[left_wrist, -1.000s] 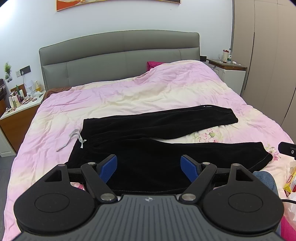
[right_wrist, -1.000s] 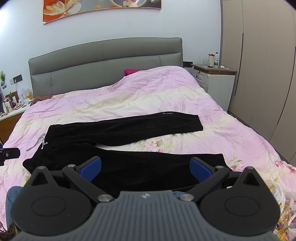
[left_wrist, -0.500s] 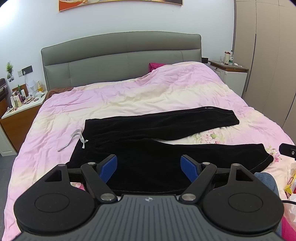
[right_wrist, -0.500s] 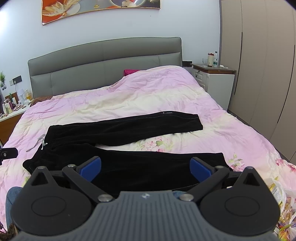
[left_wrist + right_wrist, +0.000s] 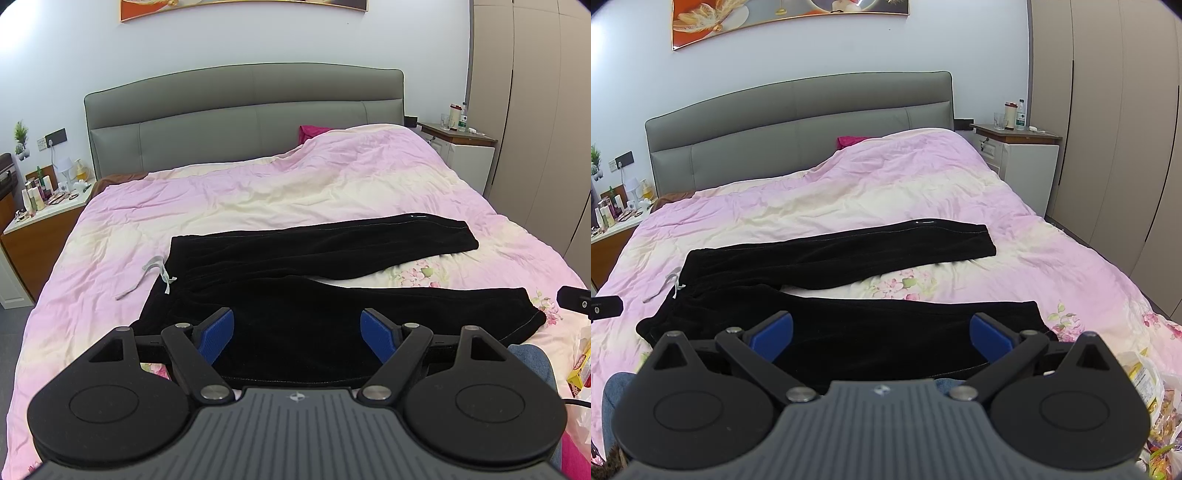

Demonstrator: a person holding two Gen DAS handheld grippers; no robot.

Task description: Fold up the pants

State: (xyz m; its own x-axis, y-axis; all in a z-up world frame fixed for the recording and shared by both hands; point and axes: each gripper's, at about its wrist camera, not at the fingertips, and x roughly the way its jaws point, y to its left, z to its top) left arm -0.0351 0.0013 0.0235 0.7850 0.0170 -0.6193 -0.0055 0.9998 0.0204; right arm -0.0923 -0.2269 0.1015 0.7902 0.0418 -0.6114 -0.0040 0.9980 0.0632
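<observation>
Black pants (image 5: 314, 280) lie spread flat on the pink quilt, waist to the left with a grey drawstring (image 5: 155, 275), two legs running right in a V. They also show in the right wrist view (image 5: 849, 291). My left gripper (image 5: 297, 332) is open and empty, held above the near leg close to the waist. My right gripper (image 5: 881, 334) is open and empty, above the near leg toward its cuff (image 5: 1034, 314).
The bed (image 5: 295, 184) has a grey headboard (image 5: 243, 110). A cluttered nightstand (image 5: 40, 218) stands at left, a white one (image 5: 1023, 162) at right beside wardrobe doors (image 5: 1108, 129). Snack packets (image 5: 1145, 376) lie at the near right. Blue denim (image 5: 532, 362) shows below.
Both grippers have drifted slightly; the view has shifted a little. The pants have not moved and both grippers stay open.
</observation>
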